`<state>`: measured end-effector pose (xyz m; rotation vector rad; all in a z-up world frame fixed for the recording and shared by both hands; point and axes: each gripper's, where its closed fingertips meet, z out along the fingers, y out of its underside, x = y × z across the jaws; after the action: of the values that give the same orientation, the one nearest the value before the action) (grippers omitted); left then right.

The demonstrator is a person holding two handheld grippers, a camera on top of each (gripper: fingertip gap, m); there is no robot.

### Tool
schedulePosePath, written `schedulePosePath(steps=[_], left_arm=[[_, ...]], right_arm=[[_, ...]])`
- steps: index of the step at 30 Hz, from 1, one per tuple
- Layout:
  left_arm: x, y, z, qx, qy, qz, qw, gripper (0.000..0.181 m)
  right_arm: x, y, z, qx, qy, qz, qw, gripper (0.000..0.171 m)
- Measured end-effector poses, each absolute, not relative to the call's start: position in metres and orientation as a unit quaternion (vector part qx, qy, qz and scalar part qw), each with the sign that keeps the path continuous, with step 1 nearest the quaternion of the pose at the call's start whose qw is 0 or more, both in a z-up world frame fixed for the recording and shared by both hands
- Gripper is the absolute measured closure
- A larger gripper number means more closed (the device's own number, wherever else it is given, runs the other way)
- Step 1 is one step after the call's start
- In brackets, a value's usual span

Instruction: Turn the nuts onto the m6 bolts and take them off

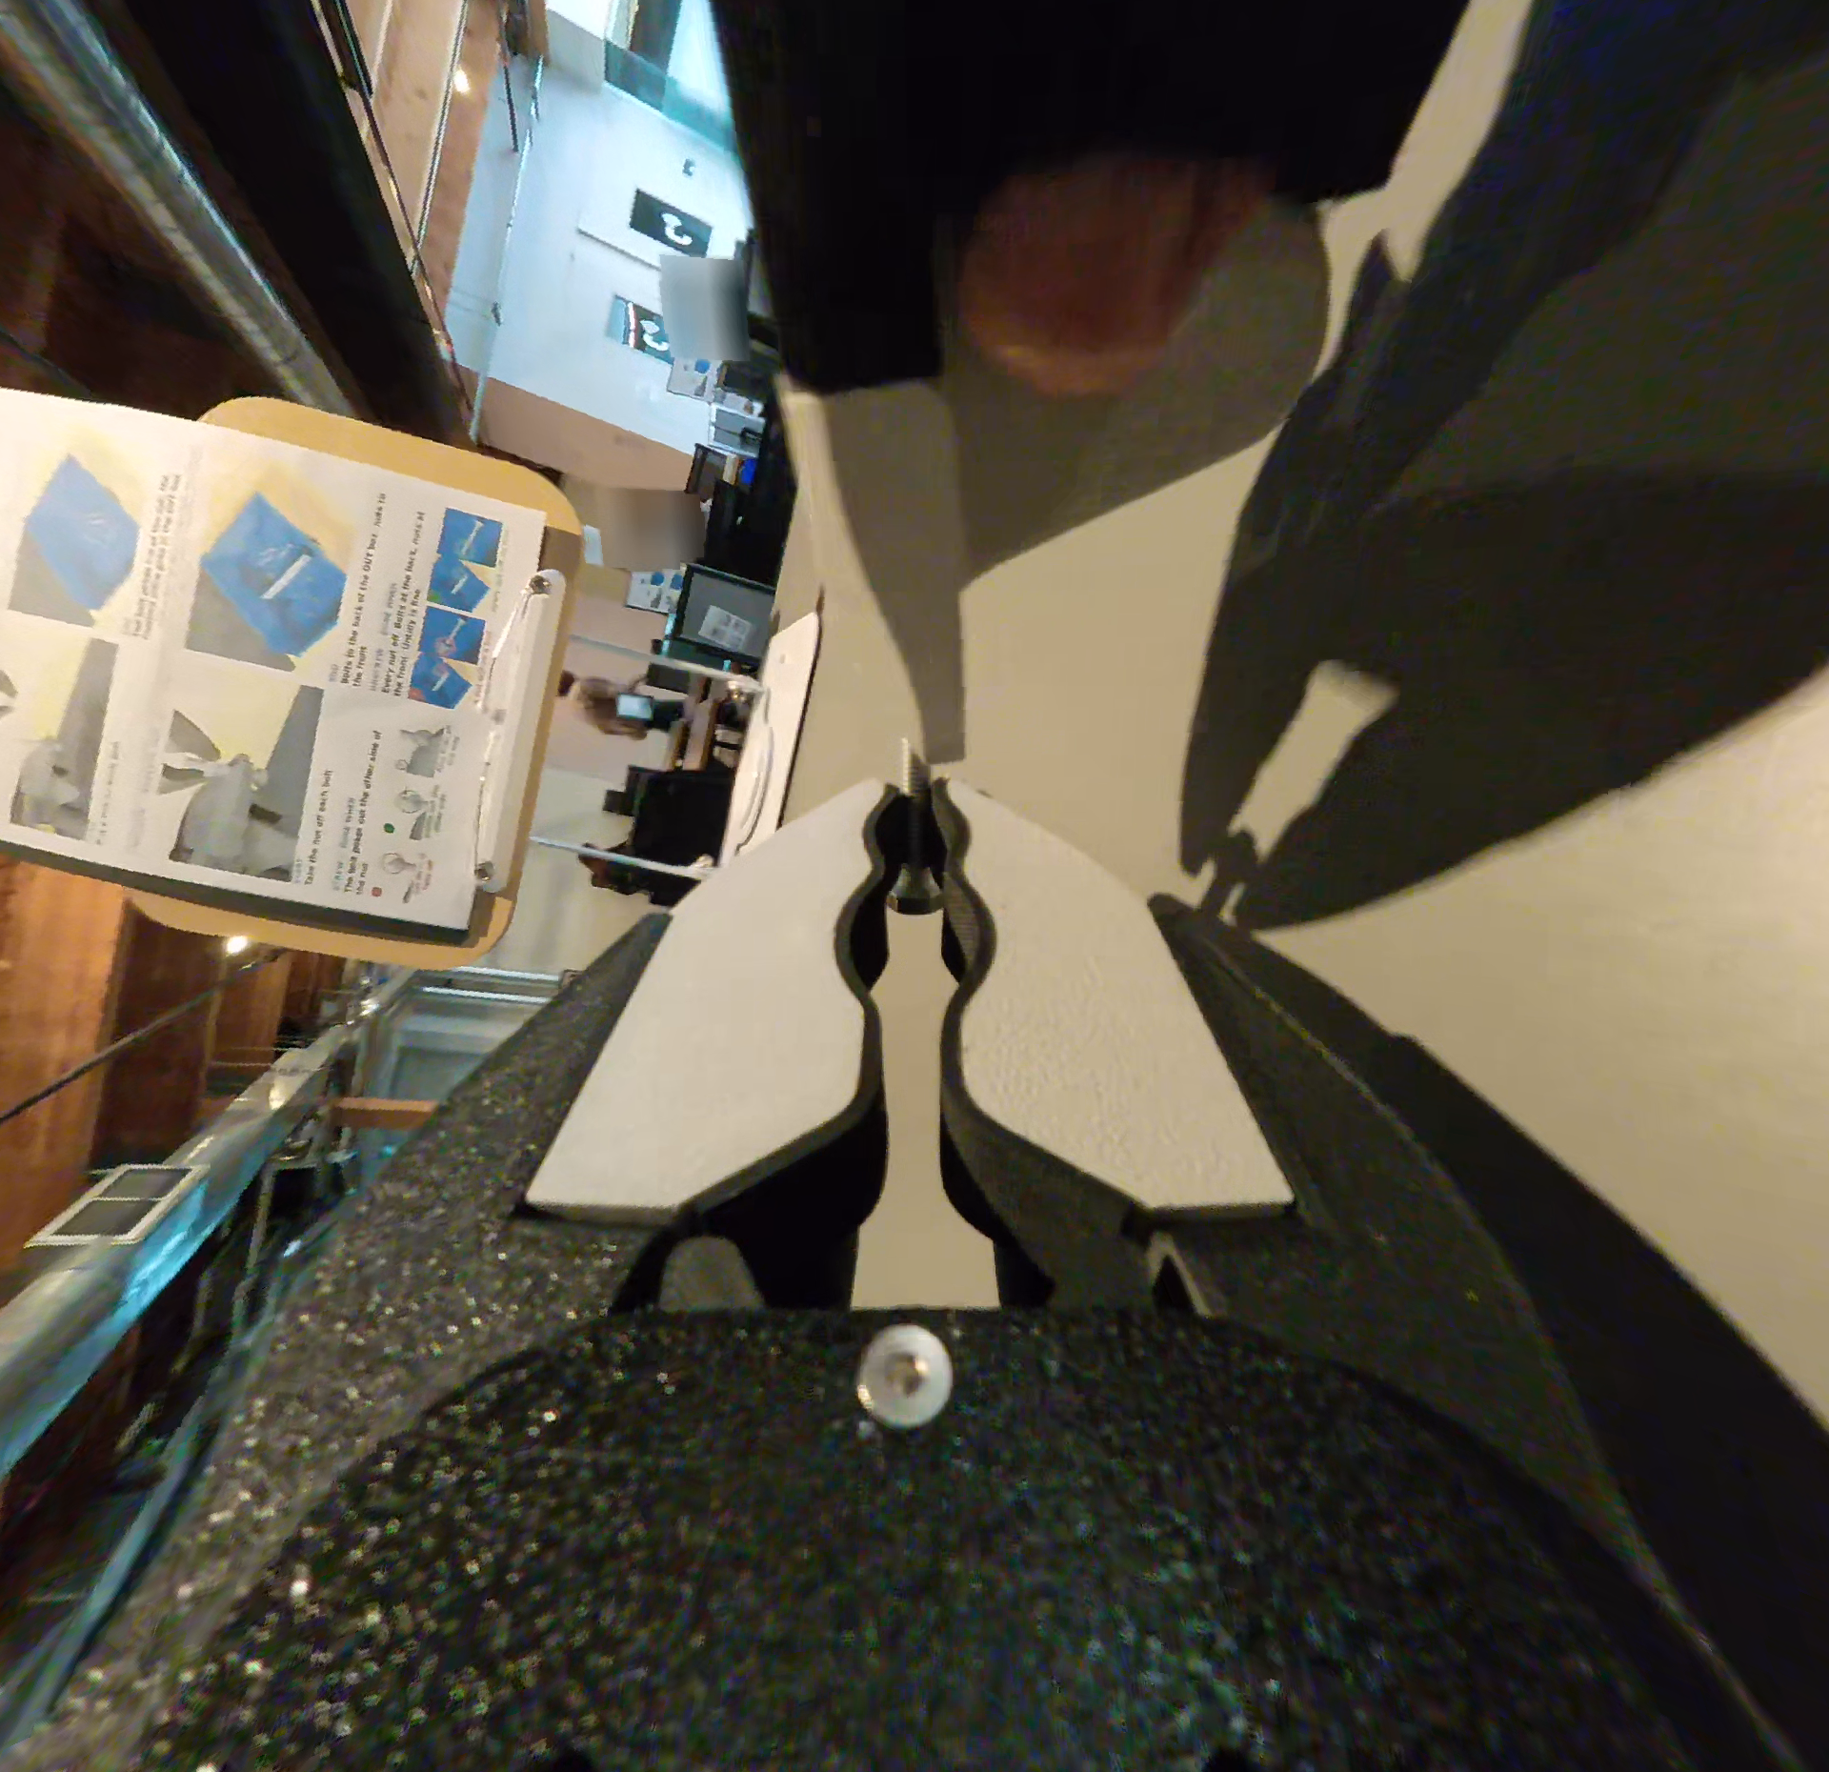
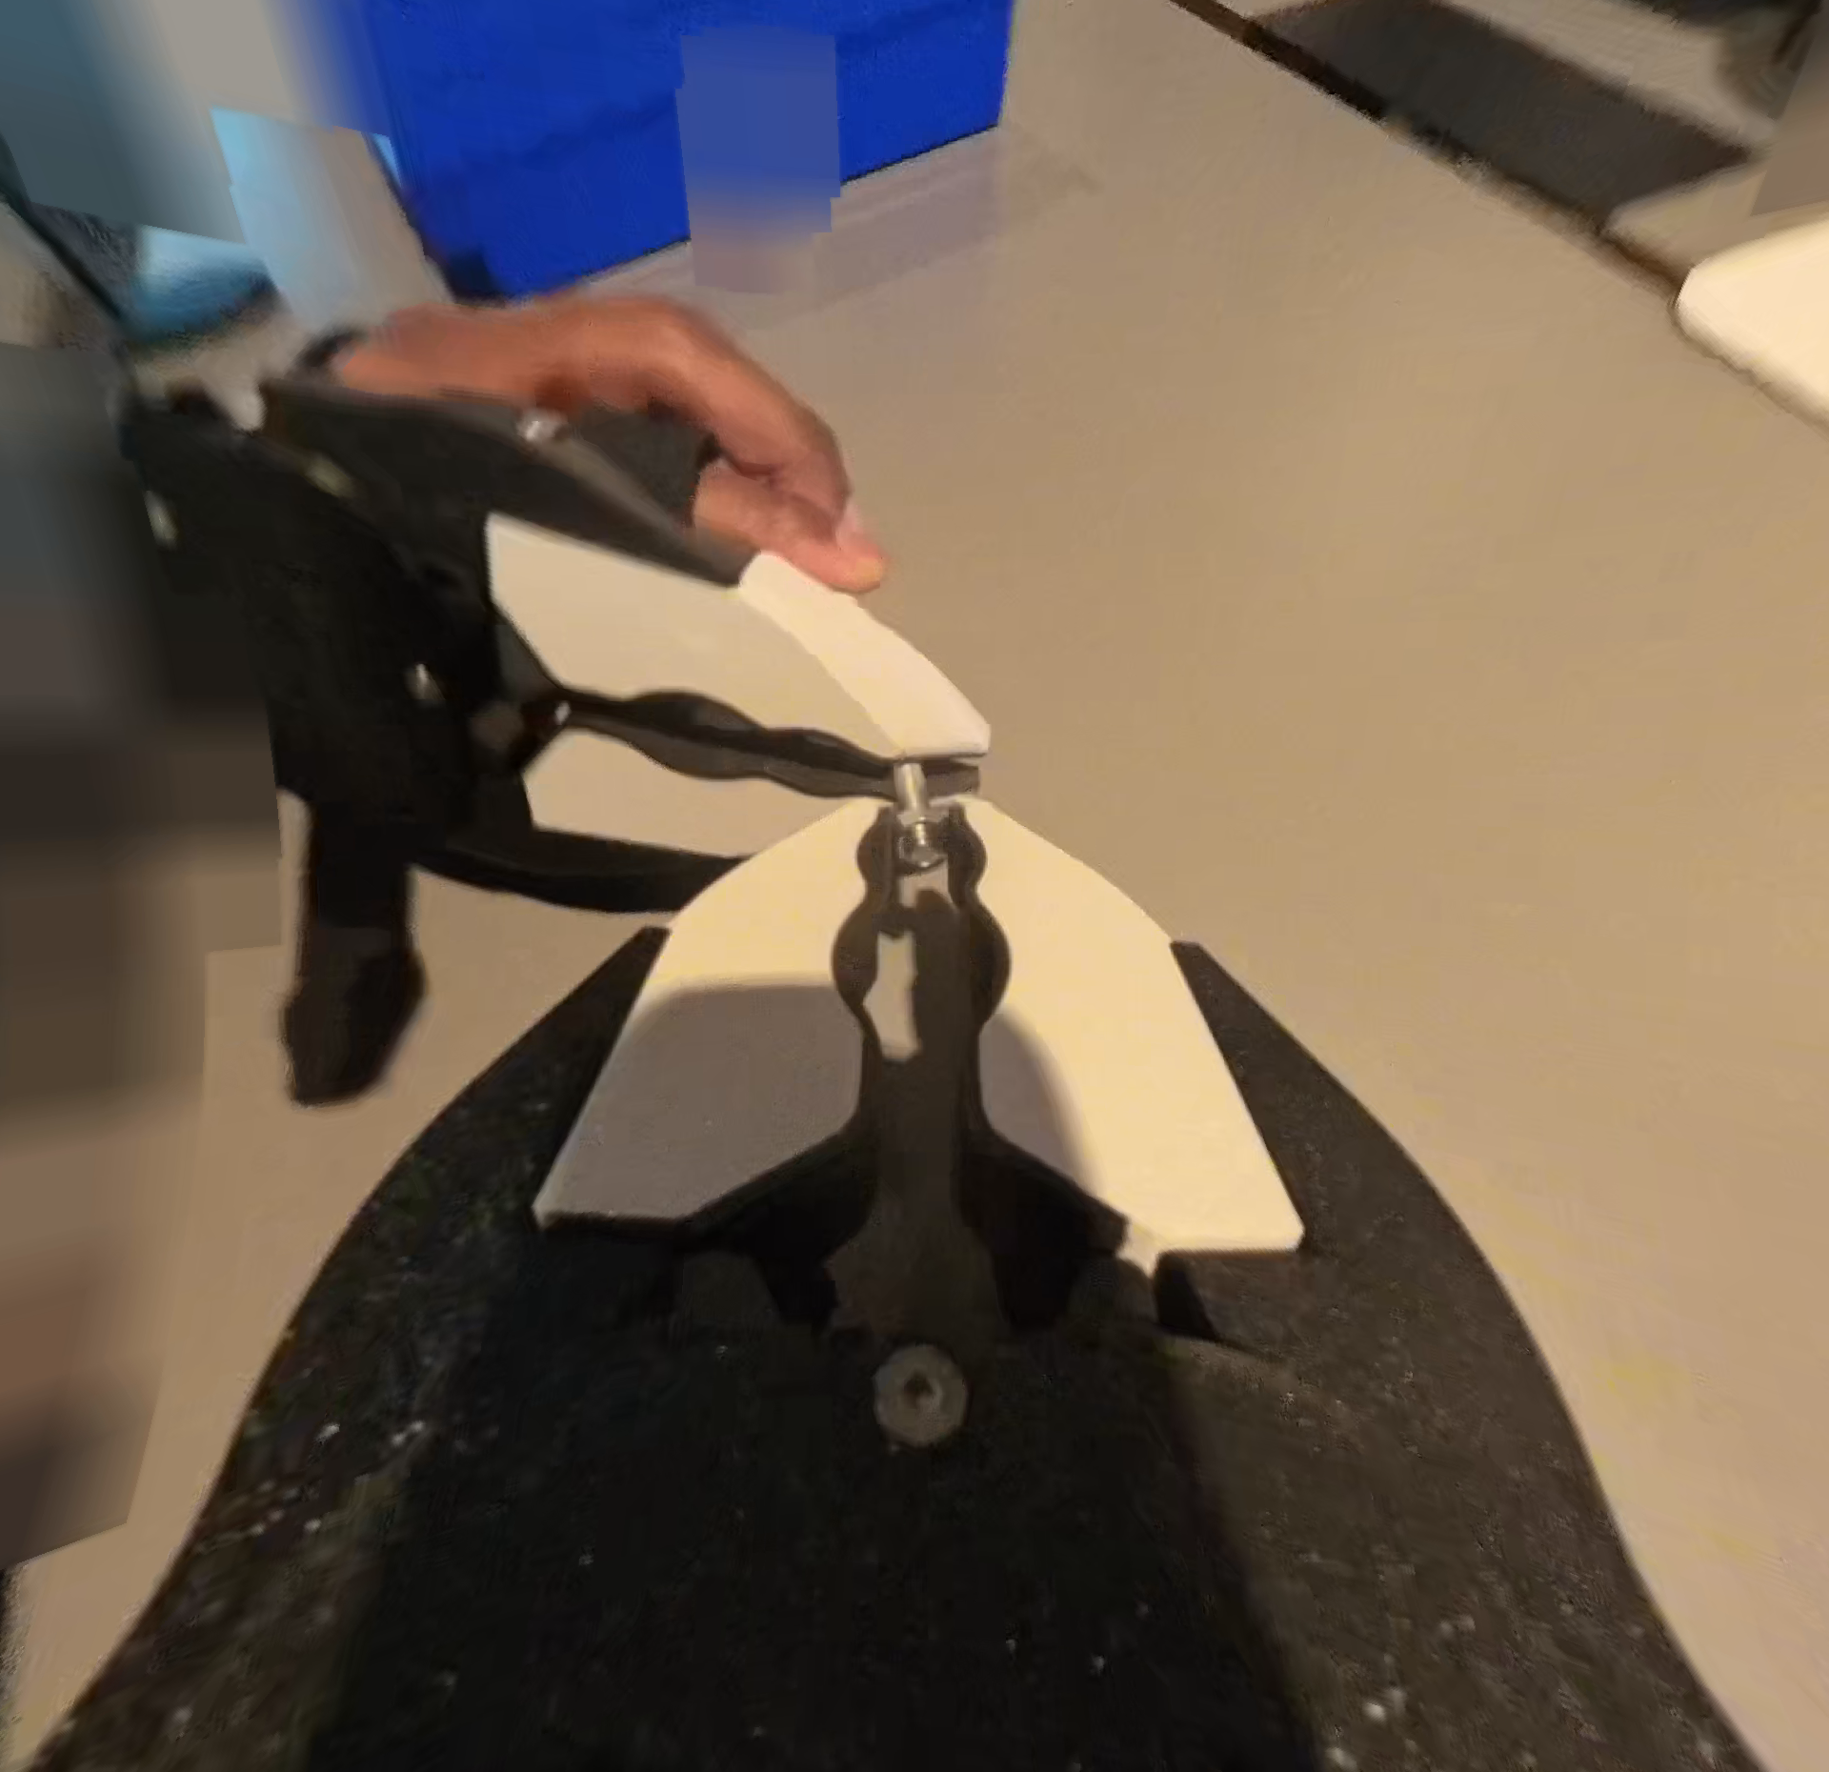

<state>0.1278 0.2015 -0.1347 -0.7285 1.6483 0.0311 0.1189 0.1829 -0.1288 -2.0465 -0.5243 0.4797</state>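
My left gripper (image 1: 915, 796) is shut on a small silver bolt (image 1: 913, 873). The bolt's head is between the fingers and its threaded end pokes out past the tips. In the right wrist view the left gripper (image 2: 938, 760) comes in from the left, held by a hand (image 2: 633, 378), with the bolt (image 2: 909, 782) hanging below its tips. My right gripper (image 2: 925, 822) meets it from below and is shut on a nut (image 2: 920, 849) at the bolt's thread. One right finger (image 1: 930, 636) shows above the bolt in the left wrist view. Both are held above the beige table (image 2: 1336, 685).
A blue bin (image 2: 693, 91) stands at the back of the table. A dark foam pad (image 2: 1485, 101) and a white tray (image 2: 1772, 329) lie at the far right. A clipboard with an instruction sheet (image 1: 297, 675) stands to the left. The grippers are tip to tip, or close to it.
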Motion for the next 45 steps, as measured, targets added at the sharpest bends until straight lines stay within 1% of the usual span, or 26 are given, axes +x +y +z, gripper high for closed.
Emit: schedulePosePath(steps=[4, 6, 8, 9, 11, 13, 17, 23, 25, 28, 32, 35, 36, 37, 39, 41, 45], left_arm=[[0.127, 0.204, -0.132, -0.305, 0.713, 0.049, 0.630, 0.176], [0.127, 0.204, -0.131, -0.306, 0.710, 0.051, 0.632, 0.176], [0.127, 0.204, -0.129, -0.317, 0.704, 0.036, 0.634, 0.176], [0.127, 0.204, -0.129, -0.324, 0.702, 0.028, 0.634, 0.176], [0.127, 0.206, -0.131, -0.338, 0.700, 0.014, 0.628, 0.176], [0.126, 0.206, -0.131, -0.350, 0.698, -0.008, 0.624, 0.176], [0.126, 0.204, -0.132, -0.365, 0.695, -0.043, 0.618, 0.176], [0.126, 0.201, -0.132, -0.363, 0.697, -0.053, 0.616, 0.176], [0.126, 0.203, -0.133, -0.362, 0.698, -0.045, 0.616, 0.176], [0.124, 0.206, -0.134, -0.355, 0.700, -0.018, 0.619, 0.176], [0.123, 0.210, -0.130, -0.344, 0.696, 0.021, 0.630, 0.176], [0.123, 0.210, -0.127, -0.353, 0.690, 0.006, 0.632, 0.176], [0.123, 0.210, -0.127, -0.357, 0.689, 0.001, 0.631, 0.176], [0.123, 0.210, -0.128, -0.361, 0.688, -0.005, 0.629, 0.176], [0.123, 0.210, -0.128, -0.369, 0.687, -0.019, 0.626, 0.176], [0.123, 0.210, -0.129, -0.374, 0.687, -0.029, 0.622, 0.176], [0.124, 0.209, -0.130, -0.375, 0.690, -0.037, 0.619, 0.176]], right_arm=[[0.116, 0.185, -0.125, -0.813, -0.019, 0.384, 0.437, 0.161], [0.116, 0.185, -0.123, -0.788, 0.035, 0.440, 0.429, 0.160], [0.116, 0.185, -0.119, -0.773, 0.041, 0.460, 0.435, 0.160], [0.115, 0.185, -0.117, -0.771, 0.026, 0.458, 0.441, 0.158], [0.115, 0.184, -0.115, -0.776, -0.017, 0.438, 0.454, 0.142], [0.118, 0.183, -0.114, -0.787, -0.071, 0.384, 0.477, 0.139], [0.128, 0.182, -0.116, -0.805, -0.175, 0.254, 0.506, 0.140], [0.124, 0.183, -0.116, -0.809, -0.254, 0.182, 0.498, 0.154], [0.121, 0.183, -0.118, -0.813, -0.254, 0.185, 0.490, 0.161], [0.120, 0.185, -0.120, -0.830, -0.184, 0.234, 0.472, 0.161], [0.118, 0.188, -0.116, -0.802, 0.009, 0.416, 0.429, 0.161], [0.117, 0.188, -0.111, -0.749, 0.064, 0.507, 0.421, 0.160], [0.117, 0.187, -0.110, -0.743, 0.054, 0.513, 0.427, 0.159], [0.116, 0.186, -0.110, -0.742, 0.037, 0.510, 0.433, 0.154], [0.116, 0.185, -0.111, -0.754, -0.011, 0.479, 0.450, 0.141], [0.119, 0.183, -0.111, -0.767, -0.070, 0.427, 0.475, 0.137], [0.128, 0.184, -0.110, -0.790, -0.161, 0.315, 0.501, 0.137]])
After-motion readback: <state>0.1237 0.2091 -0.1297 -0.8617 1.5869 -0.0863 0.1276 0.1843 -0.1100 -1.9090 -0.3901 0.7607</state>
